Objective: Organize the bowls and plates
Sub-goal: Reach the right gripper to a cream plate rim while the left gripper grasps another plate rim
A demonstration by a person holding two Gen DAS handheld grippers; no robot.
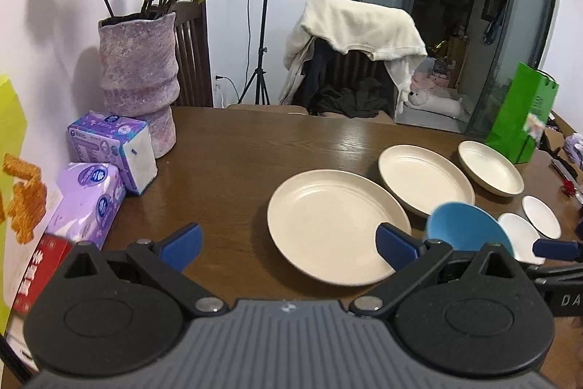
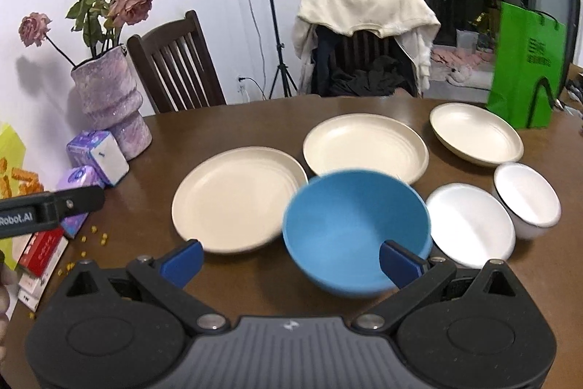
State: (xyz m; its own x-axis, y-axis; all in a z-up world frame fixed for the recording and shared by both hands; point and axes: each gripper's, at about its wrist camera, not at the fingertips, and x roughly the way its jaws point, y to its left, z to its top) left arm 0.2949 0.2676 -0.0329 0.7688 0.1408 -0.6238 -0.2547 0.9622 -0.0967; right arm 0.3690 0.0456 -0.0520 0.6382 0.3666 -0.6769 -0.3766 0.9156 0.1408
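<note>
Three cream plates stand in a row on the brown table [image 2: 255, 119]: a large plate [image 2: 237, 199] [image 1: 335, 225], a middle plate [image 2: 364, 146] [image 1: 426, 181] and a smaller deep plate [image 2: 475, 133] [image 1: 490, 172]. A blue bowl [image 2: 353, 228] [image 1: 466, 225] looks blurred and tilted in front of them. It sits between the spread fingers of my right gripper [image 2: 291, 263], close to the right finger [image 2: 400, 265]; I cannot tell if they touch. Two white bowls [image 2: 470, 225] [image 2: 528, 195] stand to its right. My left gripper [image 1: 288, 246] is open over the large plate's near left edge, holding nothing.
A pink vase of roses [image 1: 138, 82], tissue packs [image 1: 109, 148] and a red box [image 1: 40, 265] line the left side. A green paper bag [image 2: 524, 68] stands at the back right. Yellow crumbs [image 2: 94, 237] lie near the left edge. Chairs [image 2: 175, 61] and a tripod stand behind the table.
</note>
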